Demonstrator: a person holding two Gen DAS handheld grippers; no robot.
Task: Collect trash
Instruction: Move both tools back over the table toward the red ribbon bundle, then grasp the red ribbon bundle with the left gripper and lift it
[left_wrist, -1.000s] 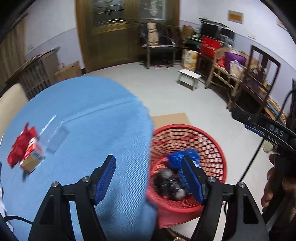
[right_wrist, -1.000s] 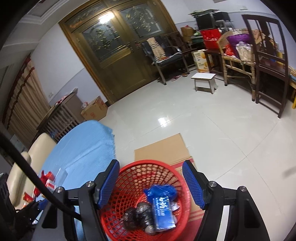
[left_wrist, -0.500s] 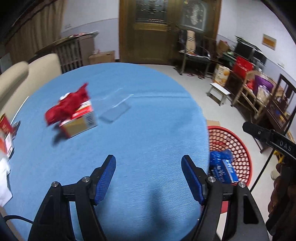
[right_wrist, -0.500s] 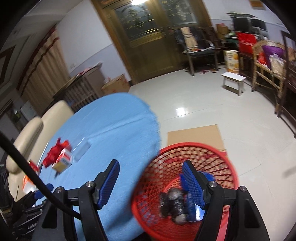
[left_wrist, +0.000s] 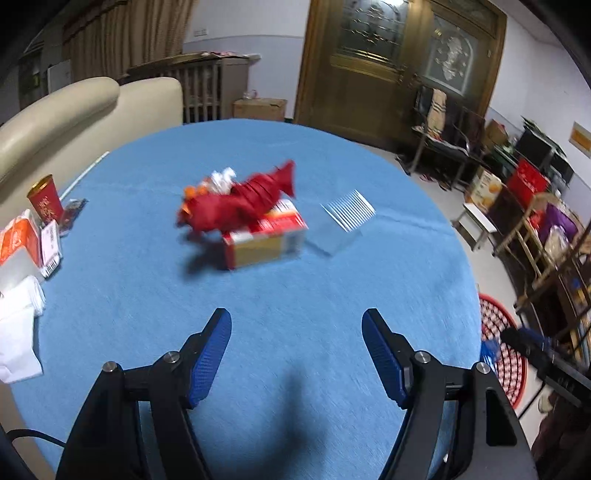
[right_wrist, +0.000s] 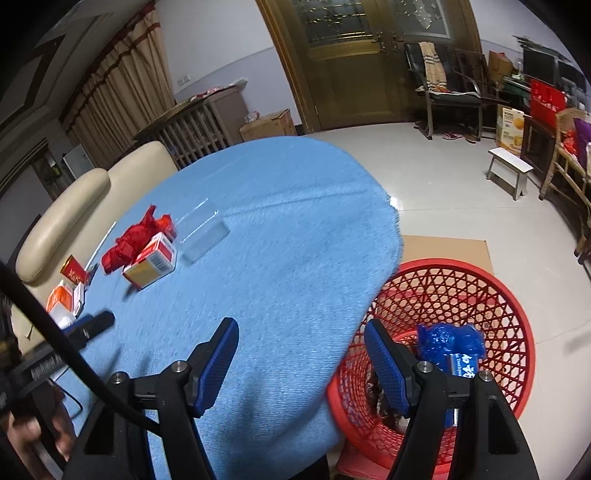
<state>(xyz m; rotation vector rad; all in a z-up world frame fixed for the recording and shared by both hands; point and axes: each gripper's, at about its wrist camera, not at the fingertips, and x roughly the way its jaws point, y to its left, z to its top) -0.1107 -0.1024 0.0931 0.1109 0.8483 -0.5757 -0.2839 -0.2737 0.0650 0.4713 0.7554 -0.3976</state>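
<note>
On the round blue table (left_wrist: 295, 280) lies a crumpled red wrapper (left_wrist: 240, 201) on a red, white and yellow carton (left_wrist: 266, 236), with a clear plastic box (left_wrist: 341, 225) to its right. My left gripper (left_wrist: 297, 354) hangs open over the bare cloth in front of them, nothing between its blue pads. In the right wrist view the same carton (right_wrist: 151, 264), red wrapper (right_wrist: 129, 242) and clear box (right_wrist: 203, 236) lie far left. My right gripper (right_wrist: 301, 365) is open over the table edge, beside the red mesh basket (right_wrist: 480, 295) holding a blue bag (right_wrist: 450, 341) and dark scraps.
At the table's left edge stand a red cup (left_wrist: 46, 201), an orange and white carton (left_wrist: 18, 238) and white paper (left_wrist: 18, 325). A cream sofa (left_wrist: 85, 107) sits behind. Brown cardboard (right_wrist: 443, 247) lies under the basket. Chairs, a small stool (right_wrist: 511, 171) and shelves line the right wall.
Both grippers have swung left, away from the basket and over the table. The red wrapper, carton and clear box have come closer and more central in the left wrist view. Both stay open and empty.
</note>
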